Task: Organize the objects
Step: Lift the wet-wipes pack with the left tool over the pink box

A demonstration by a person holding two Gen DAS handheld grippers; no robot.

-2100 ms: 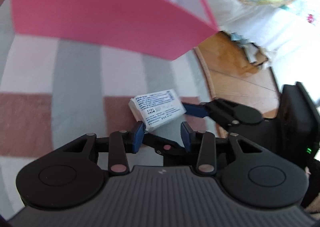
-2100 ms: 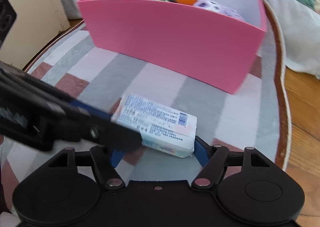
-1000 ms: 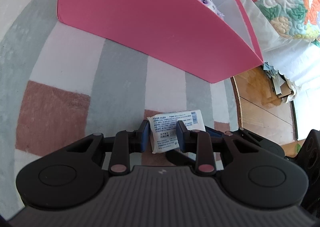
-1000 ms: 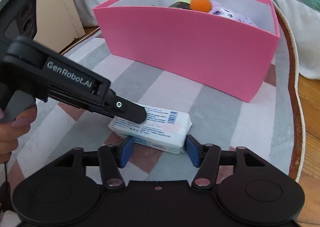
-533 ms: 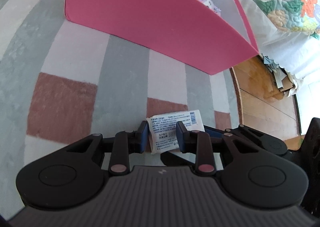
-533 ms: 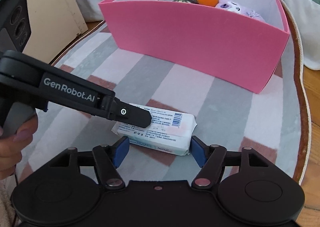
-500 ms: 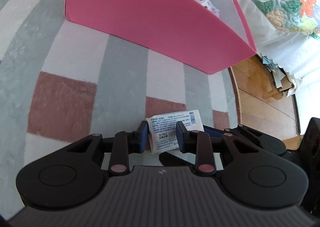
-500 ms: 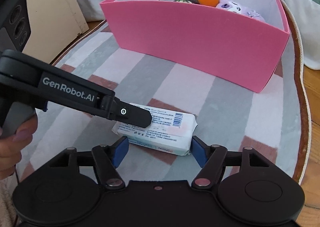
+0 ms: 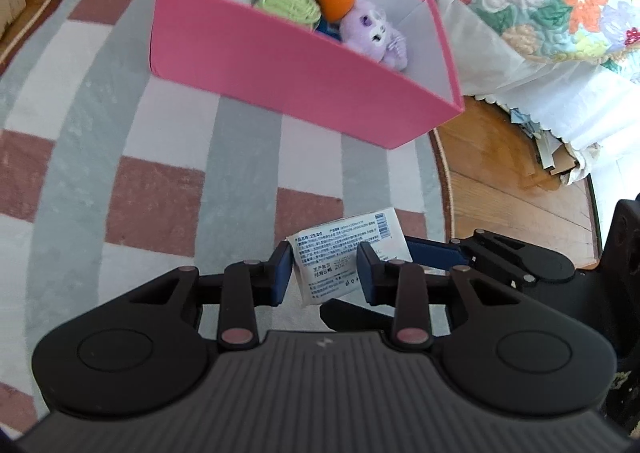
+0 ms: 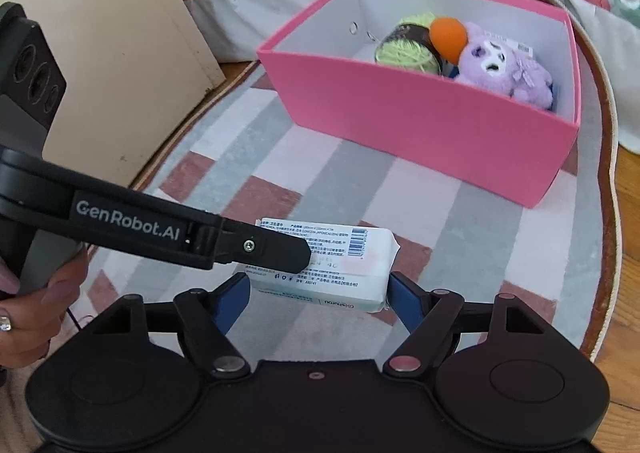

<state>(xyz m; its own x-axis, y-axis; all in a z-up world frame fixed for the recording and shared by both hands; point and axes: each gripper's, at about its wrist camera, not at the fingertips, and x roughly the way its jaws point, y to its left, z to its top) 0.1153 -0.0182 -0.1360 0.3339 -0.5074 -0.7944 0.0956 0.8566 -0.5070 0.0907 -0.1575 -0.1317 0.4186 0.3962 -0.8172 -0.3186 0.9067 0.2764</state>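
Two claws converge on one tissue pack over a striped rug, well short of the pink box that waits farther up the rug. We see the left claw clamped across one narrow end of the pack, its jaws having just eased open a little with the wrapper between the pads. The right claw has just been widening too, and its pads now stand at either long end of the pack, flanking it rather than visibly squeezing (contact at the tips is too close to call). The pack appears to hang just clear of the rug, though we cannot be sure from these angles.

We judge it a light, soft load: a film-wrapped block of tissue that dents under pressure and has a slick skin. The wrapper could slide or crumple, so a grip on the sealed fin alone looks risky. The better hold, in our view, is across the short width near the middle, where the pads bite into the padded bulk. An end hold like the left claw's lets the far end droop and may twist loose, since its jaws have slackened.

Inside the box we count green yarn, an orange ball and a purple plush, with bare floor at the near left corner. A person's hand grips the left tool's handle.
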